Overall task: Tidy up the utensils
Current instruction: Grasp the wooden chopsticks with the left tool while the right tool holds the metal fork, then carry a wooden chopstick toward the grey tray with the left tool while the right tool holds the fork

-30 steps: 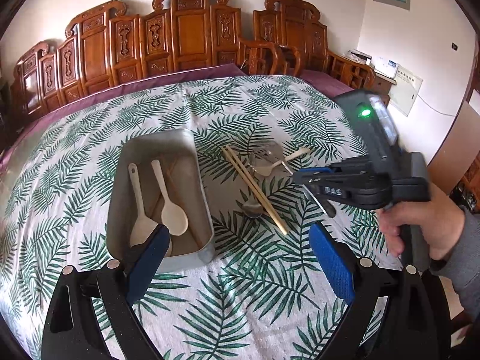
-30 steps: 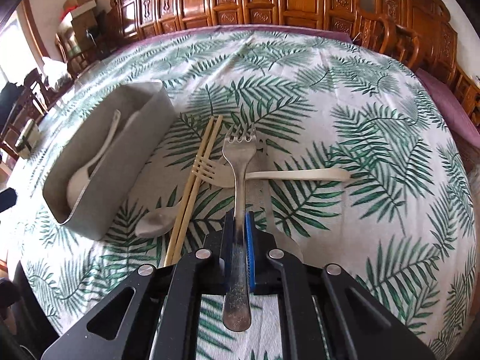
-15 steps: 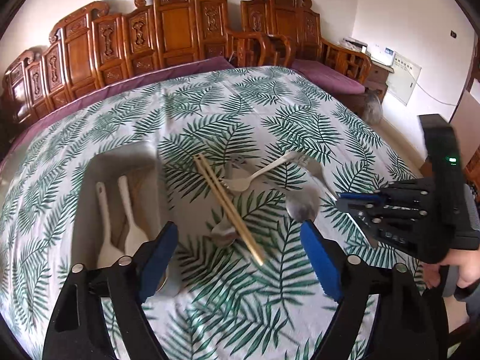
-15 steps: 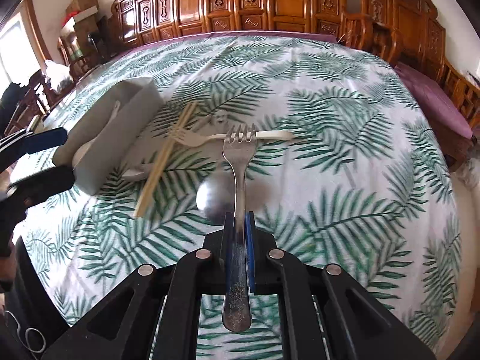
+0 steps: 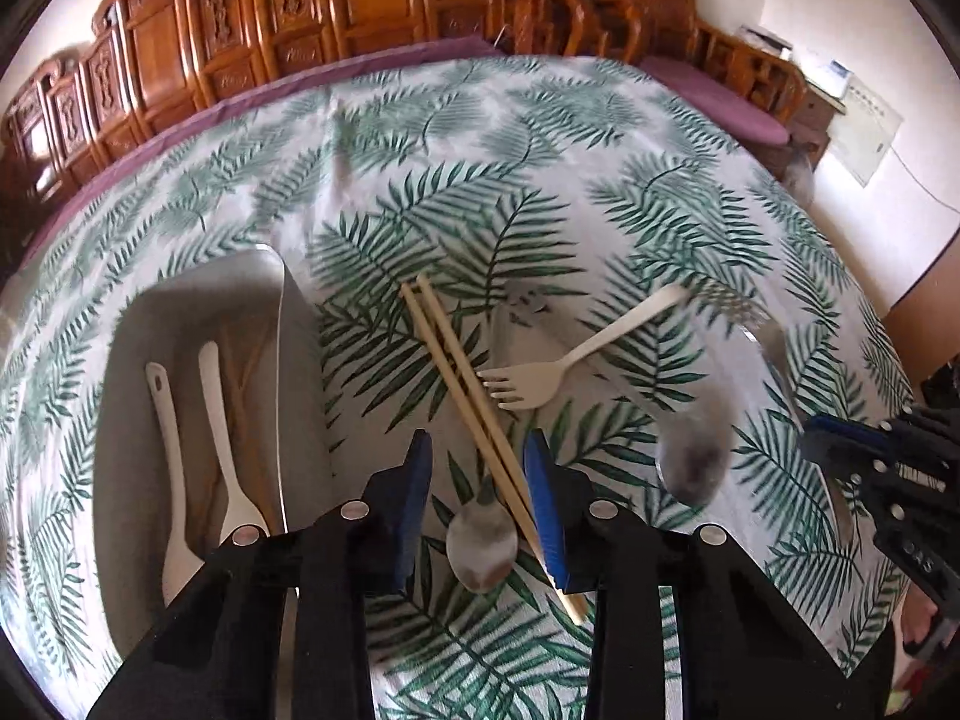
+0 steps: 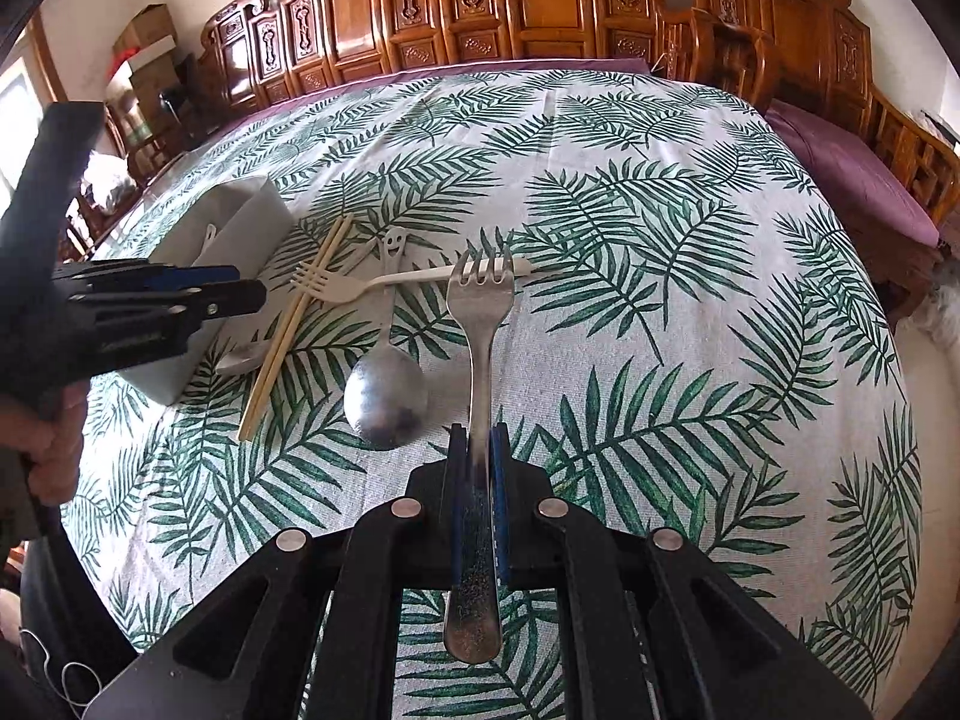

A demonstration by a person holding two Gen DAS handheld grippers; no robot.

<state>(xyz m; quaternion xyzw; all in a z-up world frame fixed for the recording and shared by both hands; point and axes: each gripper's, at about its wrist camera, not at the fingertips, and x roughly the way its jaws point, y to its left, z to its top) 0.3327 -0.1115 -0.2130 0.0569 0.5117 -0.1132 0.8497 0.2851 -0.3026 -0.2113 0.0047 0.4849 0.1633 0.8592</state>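
- The left gripper (image 5: 478, 483) is closing around the two long wooden chopsticks (image 5: 467, 396), which slant between its fingers, not squeezed yet.
- The right gripper (image 6: 478, 462) pinches the shiny metal fork (image 6: 480, 324).

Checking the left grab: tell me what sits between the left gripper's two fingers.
In the left wrist view, the left gripper, its fingers closing, brackets the wooden chopsticks and the handle of a small metal spoon.
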